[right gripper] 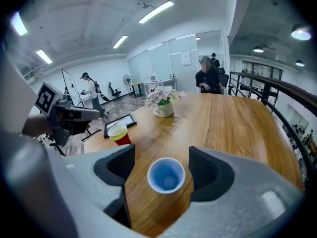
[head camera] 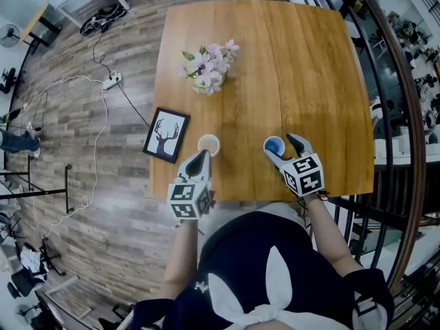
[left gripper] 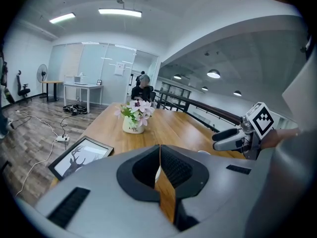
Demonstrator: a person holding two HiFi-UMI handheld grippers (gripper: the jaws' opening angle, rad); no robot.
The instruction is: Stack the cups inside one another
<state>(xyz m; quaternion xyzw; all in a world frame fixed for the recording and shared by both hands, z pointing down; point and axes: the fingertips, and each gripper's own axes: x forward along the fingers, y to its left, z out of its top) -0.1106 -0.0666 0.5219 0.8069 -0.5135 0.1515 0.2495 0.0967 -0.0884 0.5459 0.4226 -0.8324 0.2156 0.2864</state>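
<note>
A blue cup [head camera: 273, 145] [right gripper: 166, 175] stands upright near the table's front edge. My right gripper [head camera: 284, 148] [right gripper: 162, 160] is open, one jaw on each side of the cup, and the pads do not touch it. A red cup [head camera: 208, 144] [right gripper: 119, 134] with a cream inside stands to its left. My left gripper [head camera: 199, 159] [left gripper: 159, 152] sits just in front of the red cup, its jaws shut together with nothing held. The left gripper view shows the right gripper [left gripper: 230, 139] off to the right, and the red cup is hidden behind the jaws.
A flower pot [head camera: 210, 69] [left gripper: 134, 117] [right gripper: 162, 104] stands mid-table. A framed deer picture [head camera: 166, 135] [left gripper: 79, 155] lies at the table's left edge. Behind the wooden table [head camera: 295, 67] a person sits. A railing [head camera: 395, 115] runs along the right; cables lie on the floor at left.
</note>
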